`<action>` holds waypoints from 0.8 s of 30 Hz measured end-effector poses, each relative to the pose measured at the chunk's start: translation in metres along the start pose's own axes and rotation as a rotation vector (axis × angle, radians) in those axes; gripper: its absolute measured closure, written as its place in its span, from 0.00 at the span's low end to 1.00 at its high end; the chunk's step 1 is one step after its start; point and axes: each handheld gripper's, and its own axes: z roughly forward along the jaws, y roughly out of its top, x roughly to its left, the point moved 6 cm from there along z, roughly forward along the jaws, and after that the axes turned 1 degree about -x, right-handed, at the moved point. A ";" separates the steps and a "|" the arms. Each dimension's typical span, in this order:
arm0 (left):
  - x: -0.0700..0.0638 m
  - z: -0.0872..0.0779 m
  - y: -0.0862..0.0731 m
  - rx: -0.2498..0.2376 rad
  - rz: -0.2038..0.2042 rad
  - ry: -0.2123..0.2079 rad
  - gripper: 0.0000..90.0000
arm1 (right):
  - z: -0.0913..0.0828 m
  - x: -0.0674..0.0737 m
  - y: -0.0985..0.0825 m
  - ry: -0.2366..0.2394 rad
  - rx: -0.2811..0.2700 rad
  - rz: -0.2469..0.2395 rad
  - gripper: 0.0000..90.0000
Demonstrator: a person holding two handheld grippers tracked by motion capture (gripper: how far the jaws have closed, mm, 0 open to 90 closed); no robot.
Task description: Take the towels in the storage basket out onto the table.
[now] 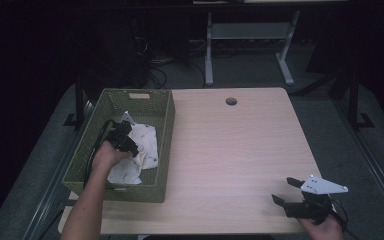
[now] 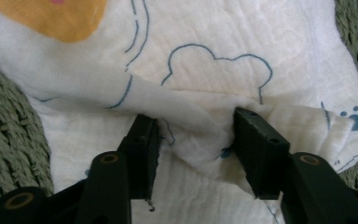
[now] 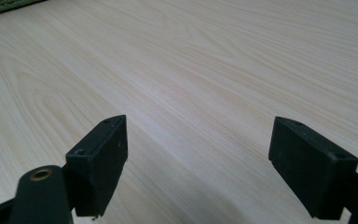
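High view: green woven basket (image 1: 162, 150) on the desk's (image 1: 230, 150) left side, holding a white printed cloth (image 1: 147, 142). Left gripper (image 1: 127, 142) inside the basket, jaws pinching a raised fold of the cloth. Right gripper (image 1: 286, 191), well apart from the basket, jaws spread above bare desk.

Beyond the work
A pale wooden table (image 1: 240, 150) with a round hole (image 1: 231, 101); a white desk frame (image 1: 250, 45) behind it.
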 end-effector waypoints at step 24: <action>-0.002 -0.010 0.004 -0.048 0.036 -0.026 0.93 | 0.001 0.000 0.002 -0.017 -0.004 -0.004 0.22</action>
